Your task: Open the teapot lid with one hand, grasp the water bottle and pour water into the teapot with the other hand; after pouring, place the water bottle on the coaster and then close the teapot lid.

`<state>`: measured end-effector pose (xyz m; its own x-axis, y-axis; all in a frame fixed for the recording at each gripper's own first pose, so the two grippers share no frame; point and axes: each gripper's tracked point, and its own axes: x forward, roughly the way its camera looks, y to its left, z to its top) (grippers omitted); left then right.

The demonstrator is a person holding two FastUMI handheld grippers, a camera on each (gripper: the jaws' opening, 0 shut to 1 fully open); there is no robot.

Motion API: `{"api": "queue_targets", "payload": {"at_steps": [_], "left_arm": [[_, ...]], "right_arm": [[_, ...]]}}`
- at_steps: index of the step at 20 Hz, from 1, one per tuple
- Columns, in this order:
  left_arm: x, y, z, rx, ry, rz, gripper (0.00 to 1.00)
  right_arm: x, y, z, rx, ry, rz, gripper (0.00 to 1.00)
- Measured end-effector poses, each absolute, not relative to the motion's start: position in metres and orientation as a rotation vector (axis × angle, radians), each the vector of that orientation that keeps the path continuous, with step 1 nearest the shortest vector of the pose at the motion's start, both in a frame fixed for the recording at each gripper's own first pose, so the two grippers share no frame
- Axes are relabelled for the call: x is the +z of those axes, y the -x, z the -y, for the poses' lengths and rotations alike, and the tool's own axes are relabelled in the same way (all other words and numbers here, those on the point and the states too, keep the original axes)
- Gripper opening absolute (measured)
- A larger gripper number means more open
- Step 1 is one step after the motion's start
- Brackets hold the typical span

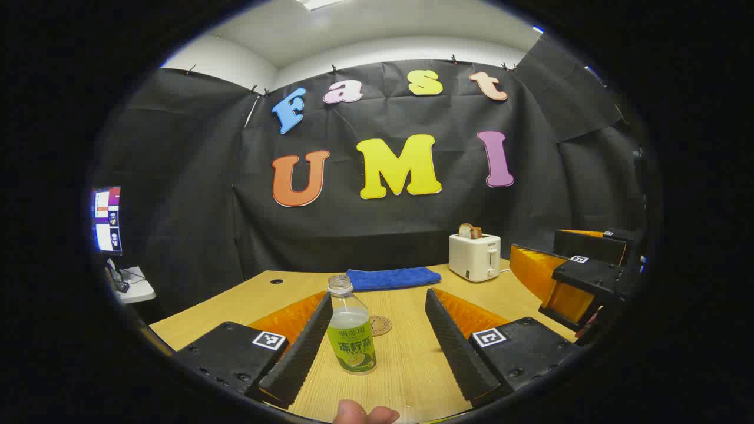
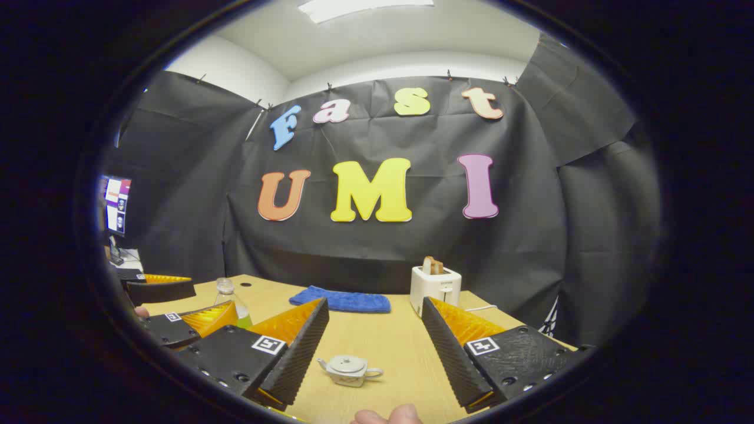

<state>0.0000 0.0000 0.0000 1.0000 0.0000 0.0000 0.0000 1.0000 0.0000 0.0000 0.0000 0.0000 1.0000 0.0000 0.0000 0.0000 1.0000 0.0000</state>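
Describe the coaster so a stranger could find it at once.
On the light wooden table, look in front of the folded blue towel. Just right of the clear plastic bottle with the green label lies a small round tan coaster, the only flat disc there.

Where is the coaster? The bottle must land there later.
In the left gripper view, the coaster lies on the table just behind-right of the water bottle, before the blue cloth.
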Motion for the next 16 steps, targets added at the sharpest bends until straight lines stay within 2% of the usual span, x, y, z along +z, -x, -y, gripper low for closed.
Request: {"api": "queue_targets", "payload": {"at_steps": [16], "left_arm": [[-0.012,-0.003,-0.012,0.026,0.001,-0.031,0.99]], "right_arm": [[-0.013,-0.006,-0.004,0.012,0.010,-0.023,0.95]]}}
